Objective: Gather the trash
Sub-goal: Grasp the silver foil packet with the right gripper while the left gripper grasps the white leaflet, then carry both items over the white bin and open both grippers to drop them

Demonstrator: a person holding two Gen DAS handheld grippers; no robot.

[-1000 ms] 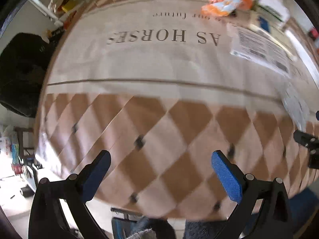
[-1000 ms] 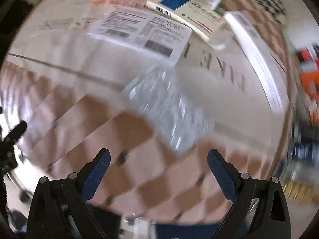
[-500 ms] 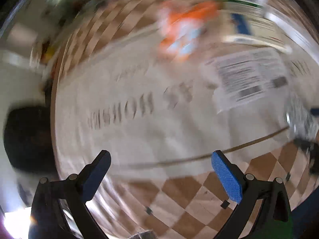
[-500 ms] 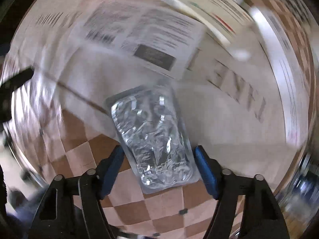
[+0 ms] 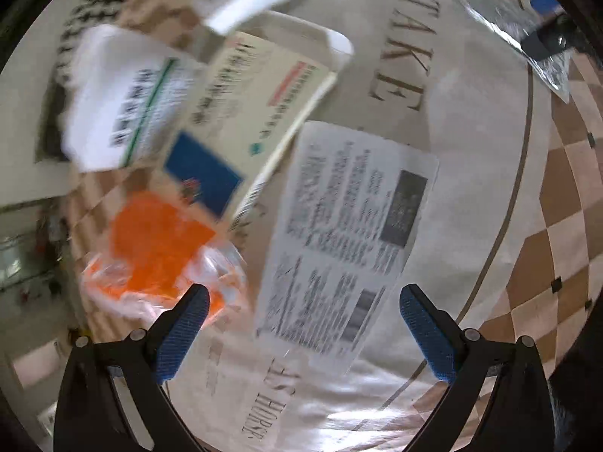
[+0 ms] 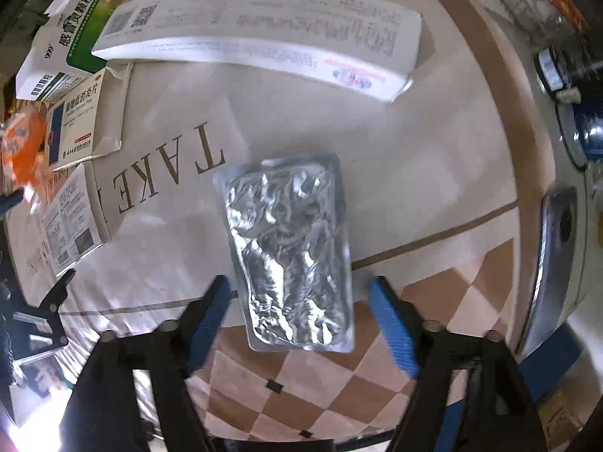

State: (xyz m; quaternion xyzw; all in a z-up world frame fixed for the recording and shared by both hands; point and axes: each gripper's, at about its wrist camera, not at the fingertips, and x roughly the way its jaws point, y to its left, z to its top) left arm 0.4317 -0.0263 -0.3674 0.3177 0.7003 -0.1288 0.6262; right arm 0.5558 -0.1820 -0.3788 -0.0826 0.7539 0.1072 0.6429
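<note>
A crumpled silver foil blister pack (image 6: 290,248) lies flat on the patterned tablecloth (image 6: 433,158). My right gripper (image 6: 301,316) is open, its blue fingers on either side of the pack's near end, not touching it. My left gripper (image 5: 301,335) is open and empty above a printed paper leaflet (image 5: 346,233). An orange plastic wrapper (image 5: 158,248) lies just beyond its left finger. The foil pack also shows at the top right of the left wrist view (image 5: 516,22), with the right gripper's finger (image 5: 546,37) on it.
Medicine boxes lie on the cloth: a cream and blue one (image 5: 248,113), a white and green one (image 5: 120,101), a long white one (image 6: 264,37). The table's edge (image 6: 501,86) curves at the right, with a grey appliance (image 6: 557,263) beyond it.
My left gripper has swung across the table from the checkered part to over the leaflet and orange wrapper. My right gripper has closed in on the foil pack, straddling it, jaws narrower.
</note>
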